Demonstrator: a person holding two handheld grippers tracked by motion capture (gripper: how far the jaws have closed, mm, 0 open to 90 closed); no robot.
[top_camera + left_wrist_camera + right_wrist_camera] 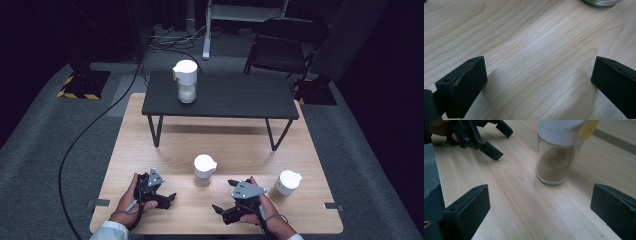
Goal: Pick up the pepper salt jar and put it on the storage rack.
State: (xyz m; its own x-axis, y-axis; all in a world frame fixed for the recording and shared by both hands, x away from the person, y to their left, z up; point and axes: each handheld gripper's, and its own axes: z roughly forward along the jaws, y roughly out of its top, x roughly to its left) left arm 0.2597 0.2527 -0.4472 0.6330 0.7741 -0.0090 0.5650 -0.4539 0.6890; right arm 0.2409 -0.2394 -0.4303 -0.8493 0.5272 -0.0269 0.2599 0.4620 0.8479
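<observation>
resting on the table with jaws apart, both the left gripper (pixel 169 199) and right gripper (pixel 218 209) flank a smooth, likely slippery glass spice jar (pixel 204 170), best gripped around its body.

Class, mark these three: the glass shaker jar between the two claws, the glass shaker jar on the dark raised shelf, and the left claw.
Glass shaker jar with white cap, between the claws (pixel 204 169), high view, on its cap.
Glass shaker jar on the dark raised shelf (pixel 186 81), high view, on its body.
Left claw (pixel 171 198), high view, between its fingertips.

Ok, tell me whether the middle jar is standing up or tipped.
Upright: the middle jar stands on its base on the wooden table, white lid on top.
</observation>
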